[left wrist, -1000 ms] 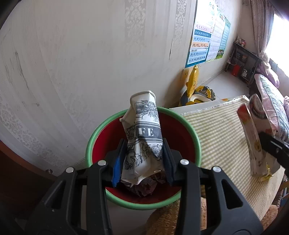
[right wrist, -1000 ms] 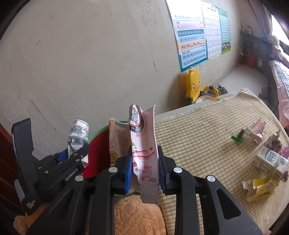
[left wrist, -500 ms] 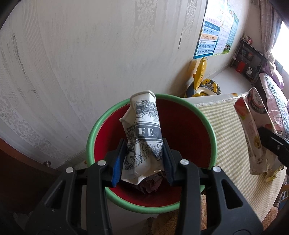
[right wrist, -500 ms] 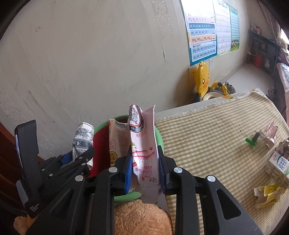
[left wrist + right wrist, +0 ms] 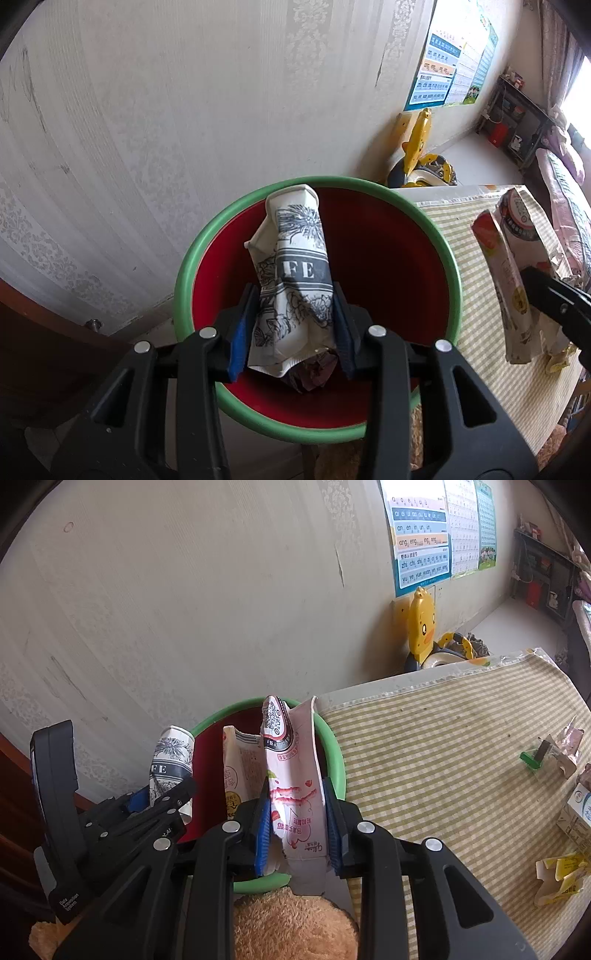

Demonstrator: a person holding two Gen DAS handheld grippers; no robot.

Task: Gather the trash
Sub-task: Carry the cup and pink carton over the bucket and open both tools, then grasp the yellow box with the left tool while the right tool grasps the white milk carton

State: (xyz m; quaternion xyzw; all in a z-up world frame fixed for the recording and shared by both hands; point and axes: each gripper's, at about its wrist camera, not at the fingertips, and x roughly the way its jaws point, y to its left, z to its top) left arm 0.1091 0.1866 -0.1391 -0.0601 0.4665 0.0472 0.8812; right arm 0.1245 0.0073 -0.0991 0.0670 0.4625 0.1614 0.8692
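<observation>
The left gripper is pinching a crumpled floral paper cup over the round red, green-rimmed bin. The right gripper is squeezing flattened pink cartons.

Table under green-checked cloth; on cloth: green clip, milk carton, yellow wrapper.

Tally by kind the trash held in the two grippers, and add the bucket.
Crushed paper cup, in the left gripper: 1
Flattened cartons, in the right gripper: 2
Bucket: 1
Total: 4
</observation>
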